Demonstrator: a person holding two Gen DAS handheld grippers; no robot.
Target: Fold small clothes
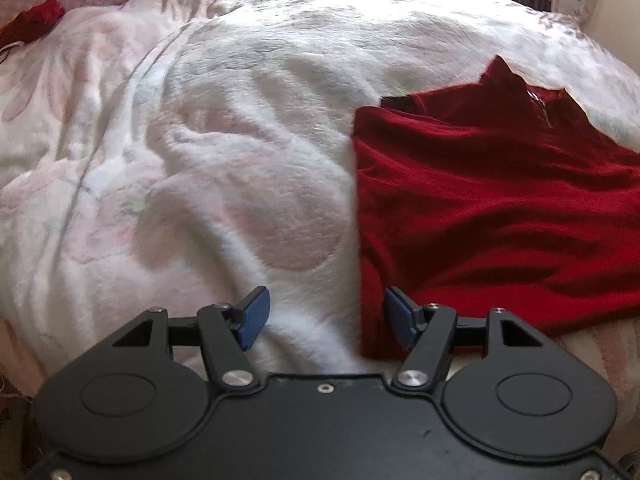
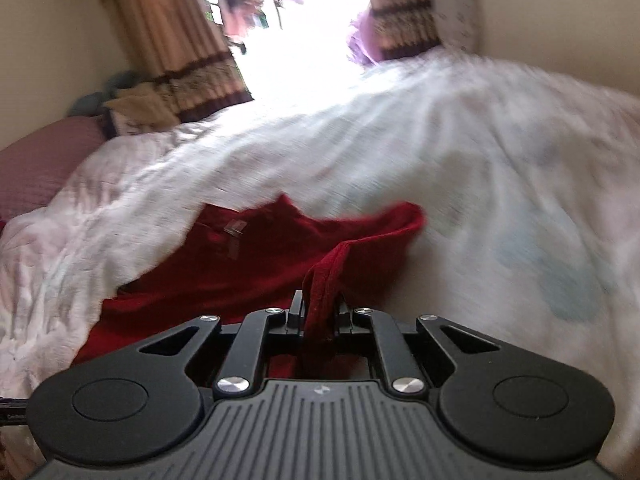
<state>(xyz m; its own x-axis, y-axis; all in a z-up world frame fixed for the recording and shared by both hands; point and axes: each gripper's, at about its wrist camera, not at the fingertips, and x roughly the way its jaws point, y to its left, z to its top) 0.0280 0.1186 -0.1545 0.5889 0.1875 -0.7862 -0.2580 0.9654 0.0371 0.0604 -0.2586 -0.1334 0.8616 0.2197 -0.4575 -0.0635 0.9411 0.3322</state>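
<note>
my left claw [image 1: 326, 318] hovers low over the bed with its blue pads [image 1: 252, 318] spread wide apart, nothing between them. the right-hand pad sits just at the near left corner of the red top [image 1: 492, 200], over its edge; i can't tell whether it touches the cloth.

my right claw [image 2: 318, 312] is pinched together on a strip of that red top [image 2: 256, 264], a ribbed hem or cuff that rises out of the jaws and runs up and away to the right. this view is smeared with motion blur.

the top is deep red and soft-looking, with a small collar and a short metal zip [image 1: 540, 106] at the far end. from the left claw it lies ahead and to the right, its left edge running straight, the body creased in shallow folds. from the right claw it spreads ahead and to the left.

the pale fluffy blanket [image 1: 200, 160] lies open ahead and left of my left claw, rumpled. another bit of red cloth [image 1: 34, 26] sits far off left. beyond the right claw: more blanket, then curtains [image 2: 176, 40] and a bright window.
</note>
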